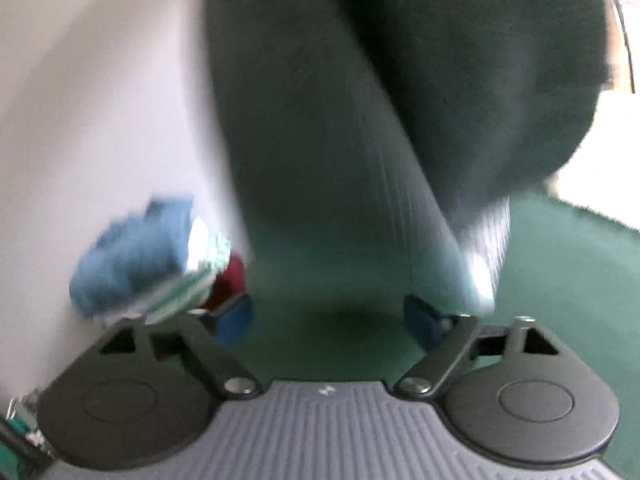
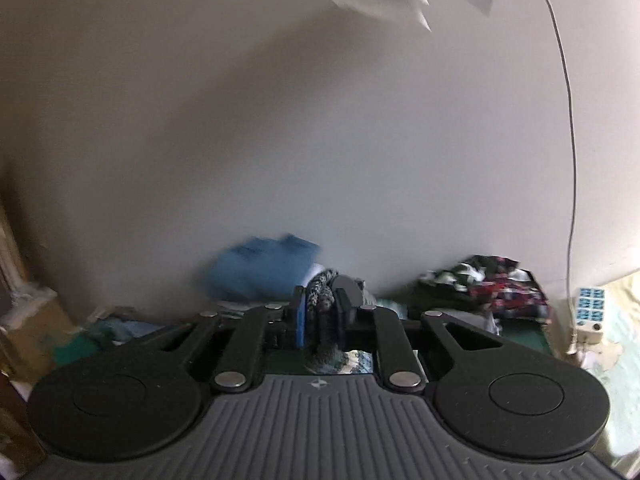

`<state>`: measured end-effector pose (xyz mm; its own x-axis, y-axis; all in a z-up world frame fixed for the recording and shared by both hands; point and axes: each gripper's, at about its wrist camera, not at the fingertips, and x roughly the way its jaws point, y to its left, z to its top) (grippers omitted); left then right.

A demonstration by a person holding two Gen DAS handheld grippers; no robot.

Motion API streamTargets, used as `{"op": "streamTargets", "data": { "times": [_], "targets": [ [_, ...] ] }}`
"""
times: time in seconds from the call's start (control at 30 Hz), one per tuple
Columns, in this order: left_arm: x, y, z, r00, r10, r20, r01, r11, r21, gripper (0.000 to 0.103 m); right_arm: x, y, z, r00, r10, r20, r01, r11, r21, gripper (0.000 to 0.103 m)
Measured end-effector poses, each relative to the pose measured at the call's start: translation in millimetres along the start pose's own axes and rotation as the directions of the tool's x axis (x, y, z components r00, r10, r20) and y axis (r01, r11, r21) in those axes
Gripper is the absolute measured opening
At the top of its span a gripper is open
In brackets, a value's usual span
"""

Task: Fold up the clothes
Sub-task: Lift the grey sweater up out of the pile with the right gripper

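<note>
Hanging in front of the left gripper, jaws spread with nothing between: 1 dark grey garment, blurred, above a green surface; blue cloth lies left, by the wall.

Right gripper: clamped on a speckled grey fold. Judgement: take a second corner low, level both, then lay flat. Obstacles: blue pile, patterned heap, cable.
</note>
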<state>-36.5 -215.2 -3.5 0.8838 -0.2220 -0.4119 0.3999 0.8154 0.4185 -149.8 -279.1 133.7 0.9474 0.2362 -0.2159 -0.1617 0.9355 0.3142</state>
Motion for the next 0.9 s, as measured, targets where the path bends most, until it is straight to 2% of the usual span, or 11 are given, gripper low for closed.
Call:
{"op": "streamTargets", "data": {
  "times": [0.03,0.1,0.2,0.3,0.4,0.47,0.57,0.67,0.73,0.8,0.9],
  "targets": [
    [-7.8,3.8,-0.3,1.0,-0.018,0.01,0.018,1.0,-0.007,0.079,-9.8,6.5,-0.7,1.0,0.008,0.01,-0.008,1.0,0.007,0.015],
    [-23.4,11.5,-1.0,0.998,-0.053,0.031,0.054,0.998,-0.019,0.019,-31.7,18.0,-3.0,0.999,0.011,0.034,-0.012,1.0,0.022,0.015],
    [-46.9,23.0,-2.0,0.992,-0.106,0.062,0.108,0.993,-0.037,0.018,-52.3,20.9,-7.9,0.997,-0.031,0.075,0.027,0.999,0.047,0.015],
    [-70.3,34.5,-3.0,0.983,-0.157,0.095,0.163,0.985,-0.053,0.016,-65.9,25.8,-8.1,0.991,-0.009,0.134,-0.001,0.997,0.075,0.015],
    [-107.3,88.4,-1.5,0.971,-0.188,0.15,0.208,0.969,-0.131,0.014,-80.6,44.7,3.7,0.979,0.048,0.197,-0.058,0.997,0.043,0.015],
    [-134.3,130.4,-4.5,0.967,-0.171,0.189,0.203,0.964,-0.17,0.013,-93.9,58.5,13.0,0.967,0.115,0.228,-0.123,0.992,0.023,0.015],
    [-167.6,183.2,-19.4,0.972,-0.075,0.222,0.122,0.971,-0.204,0.012,-98.0,77.0,20.6,0.954,0.191,0.232,-0.196,0.981,-0.001,0.015],
    [-164.4,218.0,-47.9,0.994,0.021,0.112,0.005,0.973,-0.232,0.018,-67.2,84.8,13.4,0.961,0.226,0.16,-0.231,0.973,0.011,0.023],
    [-143.3,227.3,-73.3,0.998,0.049,-0.037,-0.057,0.968,-0.246,0.018,-37.6,87.1,-1.3,0.972,0.211,0.1,-0.214,0.977,0.015,0.044],
    [-119.0,226.5,-103.9,0.977,0.08,-0.196,-0.125,0.965,-0.229,0.018,-9.9,86.4,-18.0,0.986,0.164,0.029,-0.164,0.986,-0.003,0.052],
    [-112.5,221.1,-150.6,0.936,0.164,-0.311,-0.224,0.96,-0.168,0.017,16.0,75.6,-45.8,0.995,0.066,-0.077,-0.072,0.994,-0.078,0.052]
  ]
}}
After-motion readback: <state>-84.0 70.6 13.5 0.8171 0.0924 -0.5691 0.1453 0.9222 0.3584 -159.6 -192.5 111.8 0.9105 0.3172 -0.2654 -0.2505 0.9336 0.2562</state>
